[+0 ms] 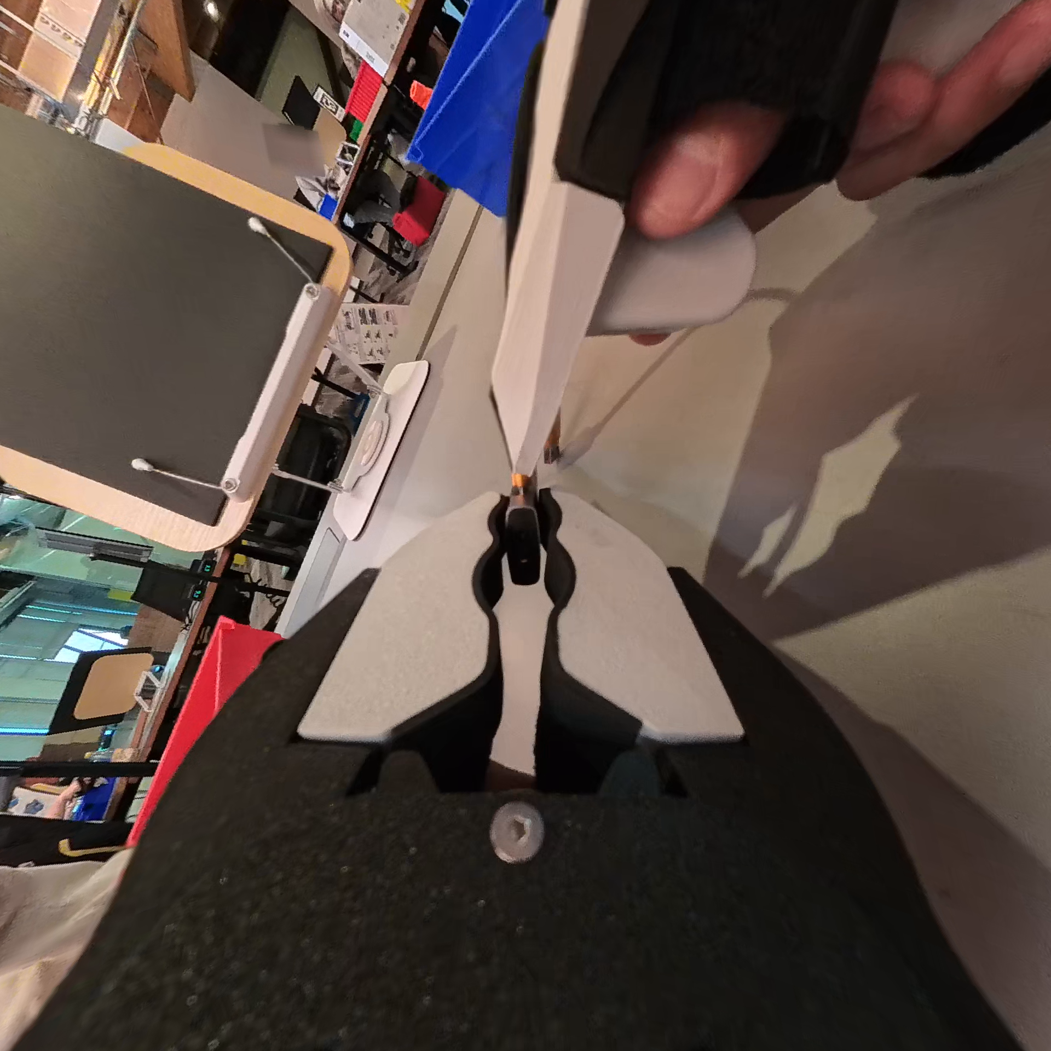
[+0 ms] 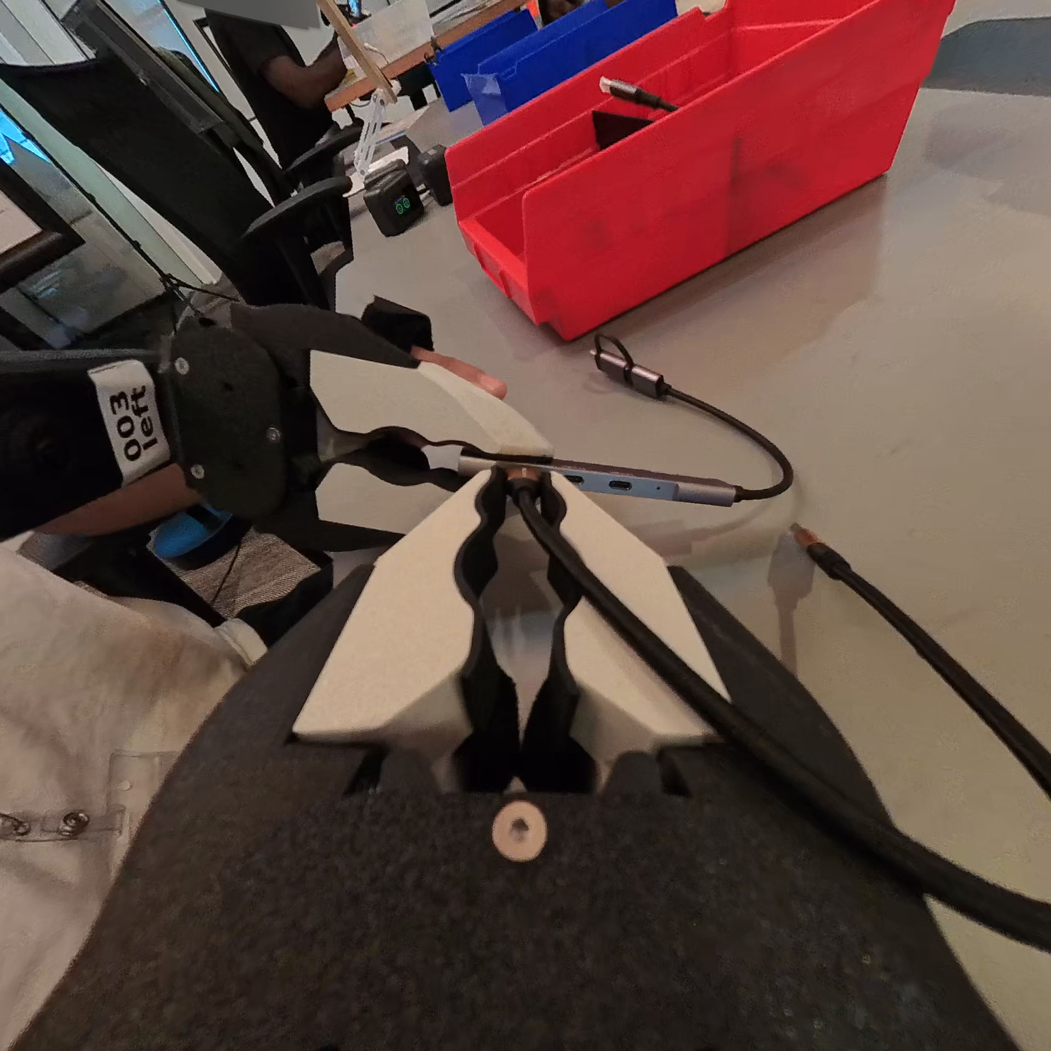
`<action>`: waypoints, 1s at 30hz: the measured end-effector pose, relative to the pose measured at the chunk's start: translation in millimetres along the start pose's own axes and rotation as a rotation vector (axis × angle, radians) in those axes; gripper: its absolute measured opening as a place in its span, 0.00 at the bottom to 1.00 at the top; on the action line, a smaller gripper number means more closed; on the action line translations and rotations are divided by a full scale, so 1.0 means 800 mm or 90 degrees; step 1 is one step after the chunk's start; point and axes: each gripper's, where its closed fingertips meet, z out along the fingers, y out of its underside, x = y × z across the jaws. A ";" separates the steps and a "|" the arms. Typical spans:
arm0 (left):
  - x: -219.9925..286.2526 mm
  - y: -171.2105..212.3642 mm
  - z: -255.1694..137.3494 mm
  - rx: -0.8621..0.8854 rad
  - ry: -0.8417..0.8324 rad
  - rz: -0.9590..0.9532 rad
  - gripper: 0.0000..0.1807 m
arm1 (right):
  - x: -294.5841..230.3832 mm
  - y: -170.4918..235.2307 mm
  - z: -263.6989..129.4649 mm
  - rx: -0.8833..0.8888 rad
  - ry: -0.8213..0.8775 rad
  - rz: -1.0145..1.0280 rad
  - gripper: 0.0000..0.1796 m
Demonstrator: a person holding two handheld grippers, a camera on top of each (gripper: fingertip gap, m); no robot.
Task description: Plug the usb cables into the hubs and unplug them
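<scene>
Pinching one end of the grey hub above the tabletop, the left hand-held gripper steadies it while the right hand-held gripper clamps the black cable's plug at a side port. Any tilt could jam the plug or twist the hub loose, likely toward the red bin.

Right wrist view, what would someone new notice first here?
First, the two tools meeting mid-frame: the left tool clamps one end of a slim grey hub while the right tool pinches a black cable's copper-collared plug at the hub's side. Behind them, a big red bin sits on the grey table.
</scene>
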 end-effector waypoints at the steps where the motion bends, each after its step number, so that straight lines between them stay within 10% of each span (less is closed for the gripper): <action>1: -0.002 -0.001 0.000 0.004 -0.003 -0.007 0.05 | 0.000 -0.003 -0.001 0.003 -0.004 0.006 0.06; 8: -0.001 0.001 0.006 0.009 -0.013 0.023 0.05 | 0.004 -0.003 -0.009 -0.017 0.001 0.017 0.15; 30: 0.011 0.006 0.005 -0.017 0.014 0.014 0.05 | 0.007 0.012 -0.019 -0.045 0.010 -0.014 0.03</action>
